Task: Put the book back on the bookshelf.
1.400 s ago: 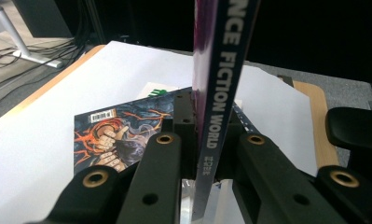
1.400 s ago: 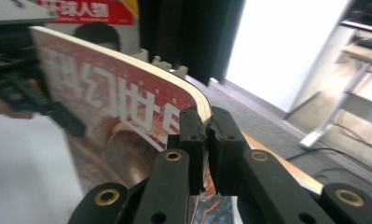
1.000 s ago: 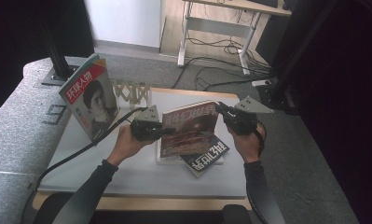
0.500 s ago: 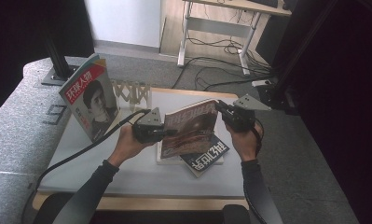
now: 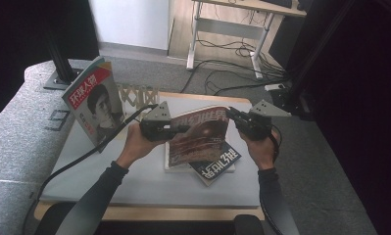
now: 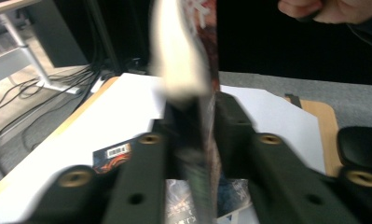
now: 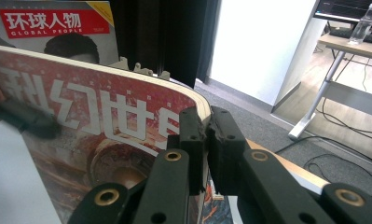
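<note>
Between the left gripper and the right gripper, a red magazine is hanging above the table, each gripper pinching one edge between nearly closed jaws. Such thin bites are risking pages slipping out and the magazine sagging onto the stack below.

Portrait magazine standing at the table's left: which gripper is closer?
Left. The left gripper sits just right of the portrait magazine; the right gripper is farther right, across the red magazine.

Left gripper and right gripper face each other above the table, jaws nearly closed. Both forearms extend forward from below.
</note>
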A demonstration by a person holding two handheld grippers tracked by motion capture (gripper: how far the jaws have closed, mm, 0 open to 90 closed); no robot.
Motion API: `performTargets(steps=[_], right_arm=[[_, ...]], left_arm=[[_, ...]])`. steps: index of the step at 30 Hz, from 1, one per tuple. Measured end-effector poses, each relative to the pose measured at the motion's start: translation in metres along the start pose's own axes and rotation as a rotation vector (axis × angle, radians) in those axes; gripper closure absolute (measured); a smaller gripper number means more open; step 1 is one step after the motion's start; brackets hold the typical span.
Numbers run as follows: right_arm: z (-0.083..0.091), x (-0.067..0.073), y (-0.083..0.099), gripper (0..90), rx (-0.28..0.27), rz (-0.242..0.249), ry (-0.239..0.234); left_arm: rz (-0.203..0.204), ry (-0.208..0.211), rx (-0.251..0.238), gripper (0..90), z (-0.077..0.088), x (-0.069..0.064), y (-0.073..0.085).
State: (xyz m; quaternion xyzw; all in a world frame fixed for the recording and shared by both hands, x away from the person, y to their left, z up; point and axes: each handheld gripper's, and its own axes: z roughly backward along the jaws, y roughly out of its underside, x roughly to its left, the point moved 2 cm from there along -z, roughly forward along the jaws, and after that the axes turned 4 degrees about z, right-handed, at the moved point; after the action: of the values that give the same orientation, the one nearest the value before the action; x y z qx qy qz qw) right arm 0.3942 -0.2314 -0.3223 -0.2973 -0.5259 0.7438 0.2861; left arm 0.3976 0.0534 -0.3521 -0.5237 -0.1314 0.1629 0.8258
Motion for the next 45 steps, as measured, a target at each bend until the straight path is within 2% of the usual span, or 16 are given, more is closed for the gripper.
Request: performTargets(steps=[3,5,7,11,13,14,17,22,28,31,38,42,45], right_arm=[[0.001,-0.002,0.002,83.1,0.004,-0.013,0.019],[0.000,-0.002,0.003,83.2,0.011,-0.025,0.042],[-0.003,0.001,0.002,83.2,0.017,-0.015,0.078],[-0.006,0.001,-0.001,82.0,0.021,-0.003,0.063],[-0.003,0.000,0.000,75.9,0.005,0.011,0.034],[-0.001,-0.001,0.001,70.0,-0.001,0.011,0.028],[0.004,-0.003,0.004,55.9,-0.014,0.027,0.044],[0.003,0.001,0.012,40.5,0.027,0.053,0.042],[-0.004,0.003,0.041,27.9,0.074,0.025,0.036],[-0.007,0.002,0.058,22.3,0.096,-0.014,0.020],[-0.012,-0.002,0.098,16.9,0.168,-0.071,-0.005],[-0.012,-0.004,0.120,14.0,0.201,-0.113,0.000],[-0.012,-0.006,0.136,13.3,0.225,-0.138,0.014]], left_arm=[[0.028,0.014,-0.012,84.0,-0.002,-0.002,0.000],[0.020,0.016,-0.015,84.5,-0.003,-0.006,-0.001],[0.019,0.009,-0.007,84.6,-0.002,-0.007,-0.001],[0.014,-0.002,0.008,83.9,0.001,-0.005,0.000],[0.019,0.003,0.017,83.6,0.003,-0.003,0.000],[0.027,0.014,0.016,83.7,0.003,-0.002,0.001],[0.030,0.014,0.017,83.5,0.003,-0.003,0.000],[0.038,0.014,0.022,83.7,0.004,-0.003,0.000],[0.057,-0.009,0.025,83.8,0.005,-0.004,-0.002],[0.059,-0.023,0.030,83.9,0.007,-0.002,-0.002],[0.073,-0.031,0.047,84.0,0.012,0.002,-0.002],[0.072,-0.044,0.052,84.1,0.014,0.003,-0.002],[0.089,-0.058,0.050,84.1,0.016,0.005,-0.002]])
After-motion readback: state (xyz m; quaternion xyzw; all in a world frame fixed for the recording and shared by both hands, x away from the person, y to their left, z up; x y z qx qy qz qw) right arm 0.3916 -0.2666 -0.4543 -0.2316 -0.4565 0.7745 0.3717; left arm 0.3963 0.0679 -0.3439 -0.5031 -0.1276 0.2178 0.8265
